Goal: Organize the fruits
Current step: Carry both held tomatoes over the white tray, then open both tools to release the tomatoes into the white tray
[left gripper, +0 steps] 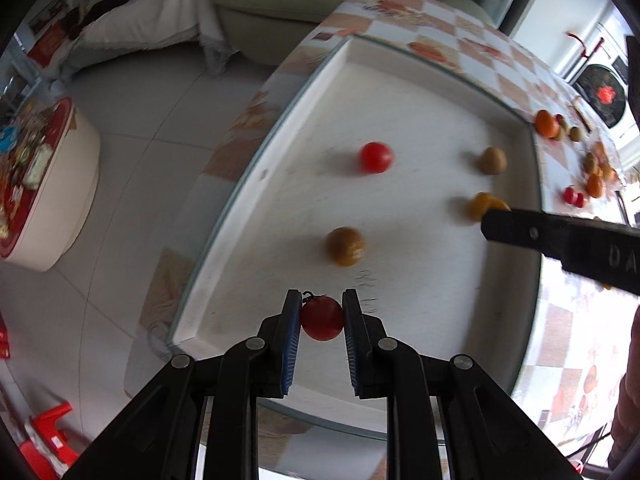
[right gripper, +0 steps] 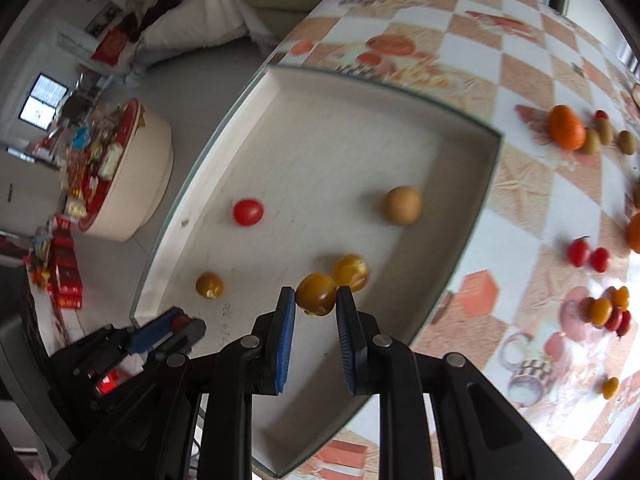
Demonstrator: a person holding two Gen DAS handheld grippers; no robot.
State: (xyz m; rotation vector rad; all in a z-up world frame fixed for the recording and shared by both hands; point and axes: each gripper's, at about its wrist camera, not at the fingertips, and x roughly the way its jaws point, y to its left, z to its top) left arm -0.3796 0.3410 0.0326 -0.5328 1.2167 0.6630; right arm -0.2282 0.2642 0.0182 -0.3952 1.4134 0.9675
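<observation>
A white tray [left gripper: 420, 100] [right gripper: 340, 140] lies at the table's edge. My left gripper [left gripper: 322, 304] is shut on a red cherry tomato [left gripper: 322, 318] over the tray's near corner. My right gripper [right gripper: 316, 300] is shut on a yellow cherry tomato [right gripper: 316, 294] above the tray floor. On that floor lie a red tomato [left gripper: 376, 157] [right gripper: 248, 212], a round brown fruit [left gripper: 493, 161] [right gripper: 401, 205] and two yellow tomatoes [right gripper: 351, 272] [right gripper: 209, 285]. The right wrist view shows the left gripper [right gripper: 168, 334] at the lower left.
Loose fruit lies on the checkered tablecloth [right gripper: 520, 60] right of the tray: an orange [right gripper: 566, 127], small brown fruits [right gripper: 604, 132], red tomatoes [right gripper: 584, 254] and a mixed cluster [right gripper: 608, 310]. A round stool with snacks [right gripper: 120, 184] and a sofa [left gripper: 260, 12] stand beyond the table.
</observation>
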